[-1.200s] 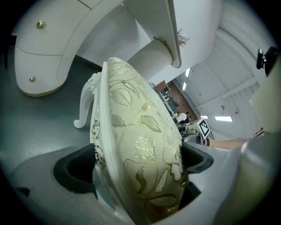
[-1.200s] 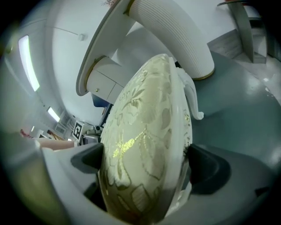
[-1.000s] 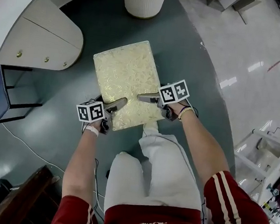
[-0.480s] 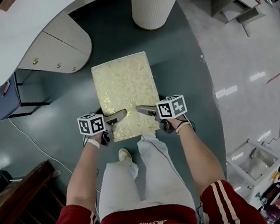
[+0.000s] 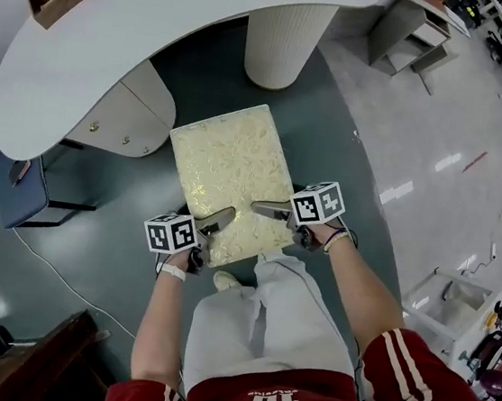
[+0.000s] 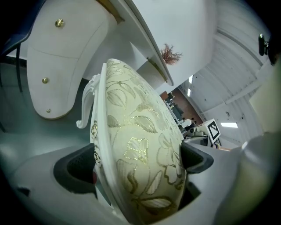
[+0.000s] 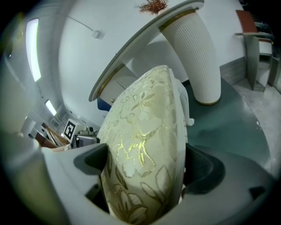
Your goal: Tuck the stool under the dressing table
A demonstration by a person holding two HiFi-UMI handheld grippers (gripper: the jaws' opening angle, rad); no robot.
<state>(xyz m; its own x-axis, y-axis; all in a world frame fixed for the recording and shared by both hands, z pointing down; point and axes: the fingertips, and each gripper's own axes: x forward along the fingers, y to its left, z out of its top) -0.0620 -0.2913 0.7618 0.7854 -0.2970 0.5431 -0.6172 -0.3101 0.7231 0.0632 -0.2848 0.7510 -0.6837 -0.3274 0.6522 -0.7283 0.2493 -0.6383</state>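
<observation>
The stool (image 5: pixel 232 170) has a cream seat with a gold flower pattern and white carved legs; it sits in front of the white curved dressing table (image 5: pixel 163 30). My left gripper (image 5: pixel 217 221) is shut on the seat's near left edge, with the cushion (image 6: pixel 140 145) filling its jaws. My right gripper (image 5: pixel 264 208) is clamped on the near right edge; its jaws have just been closing slightly, with the seat (image 7: pixel 145 127) between the pads. In the gripper views the seat tilts, and a white leg (image 6: pixel 85 105) curls beneath it.
A ribbed white pedestal (image 5: pixel 284 40) and a rounded drawer unit (image 5: pixel 125 116) flank the gap under the table. A blue chair (image 5: pixel 17 184) stands at left, dark wooden furniture (image 5: pixel 33 350) at lower left, a white rack (image 5: pixel 452 301) at right. My legs (image 5: pixel 264 315) are just behind the stool.
Both grippers have risen with the stool held between them. More of the dressing table's top has come into the head view, and the stool lies closer to the gap.
</observation>
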